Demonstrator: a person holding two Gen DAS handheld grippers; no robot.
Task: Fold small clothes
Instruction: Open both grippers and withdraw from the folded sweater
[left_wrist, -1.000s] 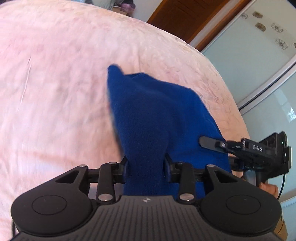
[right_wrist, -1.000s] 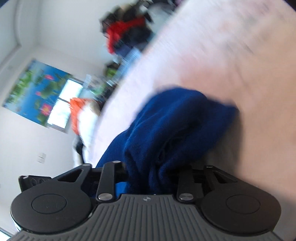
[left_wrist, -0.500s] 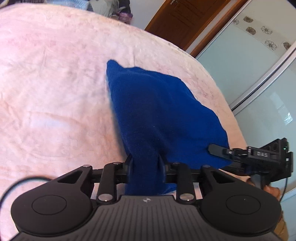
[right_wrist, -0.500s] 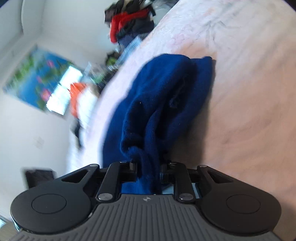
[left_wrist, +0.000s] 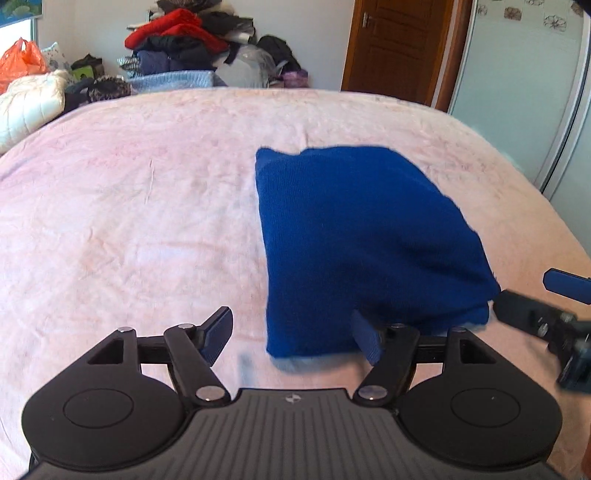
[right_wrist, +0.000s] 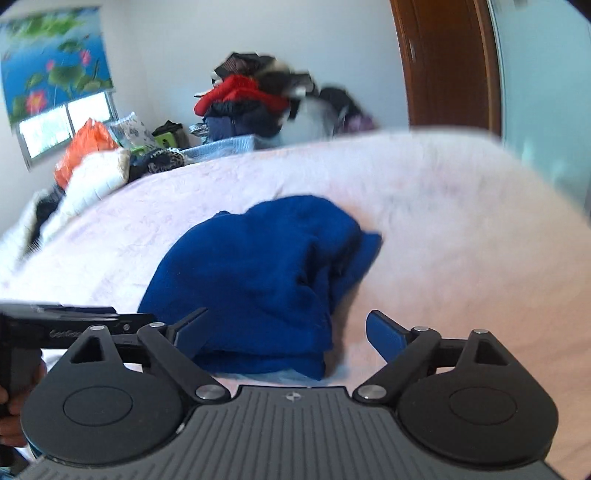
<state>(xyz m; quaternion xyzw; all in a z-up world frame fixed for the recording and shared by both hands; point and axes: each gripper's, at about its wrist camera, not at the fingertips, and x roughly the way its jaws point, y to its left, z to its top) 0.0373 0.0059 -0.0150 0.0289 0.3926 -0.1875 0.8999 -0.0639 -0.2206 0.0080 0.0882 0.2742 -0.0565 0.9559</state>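
While released, blue garment (left_wrist: 365, 236) just beyond left gripper (left_wrist: 291, 334)

Bright daylight, source is the window (right_wrist: 55, 125) far left of the bed (left_wrist: 129, 221). Soft, faint shadows on the bed. Left wrist view mostly sharp; right wrist view motion-blurred, worst at the bed's far edge. Strong fisheye bending plus dark corners at frame edges.

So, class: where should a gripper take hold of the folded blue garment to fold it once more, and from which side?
Grip the blue garment at its near corner, coming in low from the near edge: layered edges there lie thick and reachable, ahead of the opening left gripper.
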